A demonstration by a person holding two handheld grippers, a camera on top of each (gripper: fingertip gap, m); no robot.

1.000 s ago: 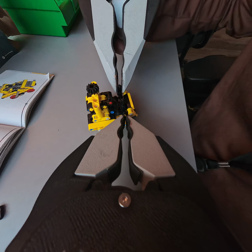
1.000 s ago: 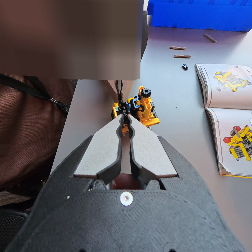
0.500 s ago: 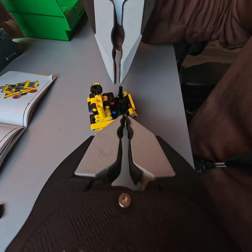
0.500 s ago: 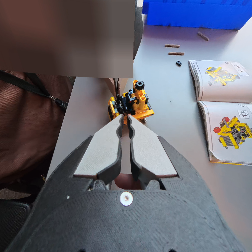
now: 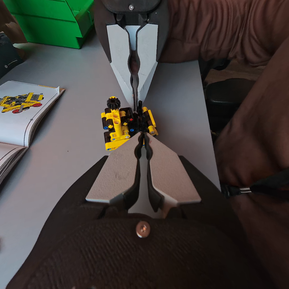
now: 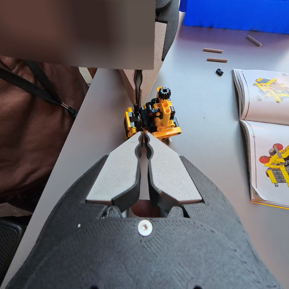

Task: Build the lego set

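Left tongs (image 5: 142,133) and right tongs (image 6: 143,133), each with tips together, meet the yellow-and-black lego model (image 5: 129,125) from opposite sides; whether either pinches it cannot be told. Open booklet (image 6: 269,133) lies right of the right tongs.

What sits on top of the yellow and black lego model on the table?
A black gear stands at the top of the lego model, on its upright yellow beam. Whether anything lies under the model on the grey table cannot be seen; its base covers that spot.
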